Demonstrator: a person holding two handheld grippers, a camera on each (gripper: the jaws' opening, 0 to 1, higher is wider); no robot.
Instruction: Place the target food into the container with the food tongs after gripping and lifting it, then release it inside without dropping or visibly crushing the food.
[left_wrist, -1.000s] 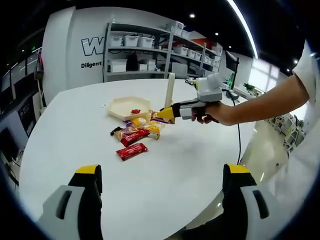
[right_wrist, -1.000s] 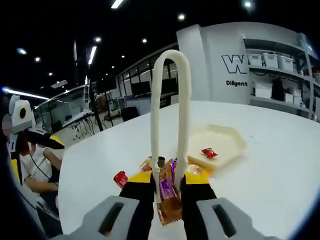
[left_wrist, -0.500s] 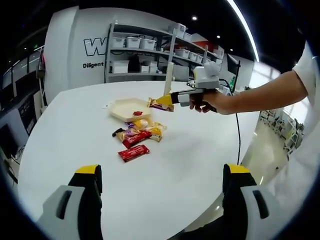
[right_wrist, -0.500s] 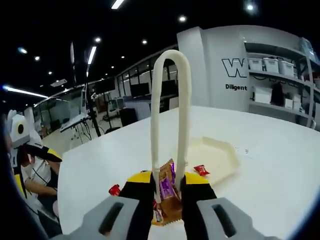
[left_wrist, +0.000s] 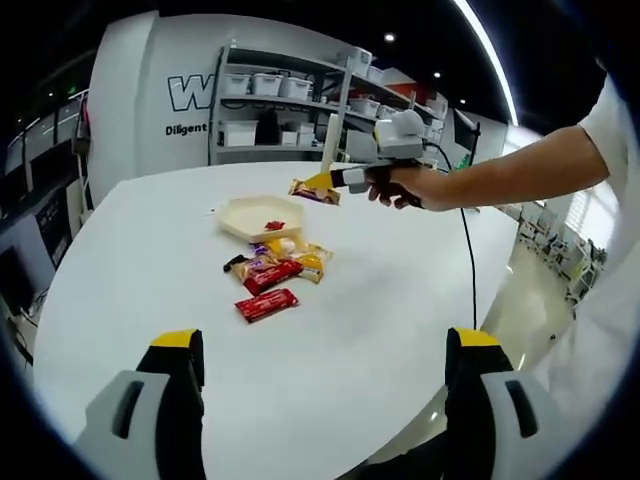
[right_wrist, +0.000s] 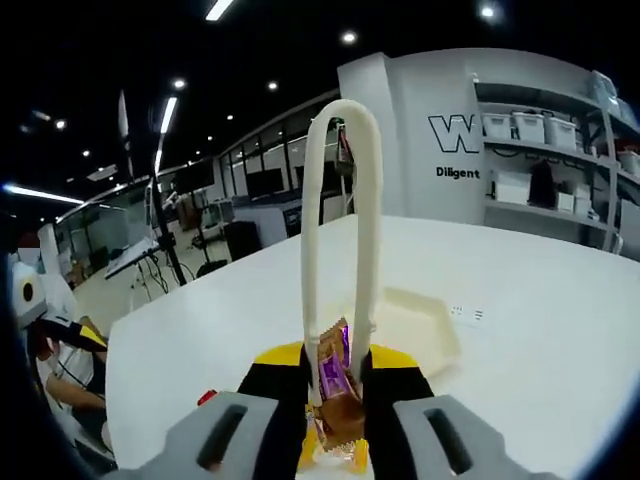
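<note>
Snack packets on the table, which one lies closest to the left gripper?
The red packet, lying alone on the table, apart from the pile beside the tray.

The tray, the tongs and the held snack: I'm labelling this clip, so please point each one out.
tray (left_wrist: 240, 222): left gripper view, on its near rim.
tongs (right_wrist: 311, 235): right gripper view, on the left arm.
snack packet (right_wrist: 333, 375): right gripper view, on its purple wrapper.

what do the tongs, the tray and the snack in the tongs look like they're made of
Tongs: smooth cream plastic, probably, one bent matte loop. Tray: same pale matte look, likely plastic or moulded pulp. Snack: glossy crinkled foil-type wrapper, purple and brown, catching light.
</note>
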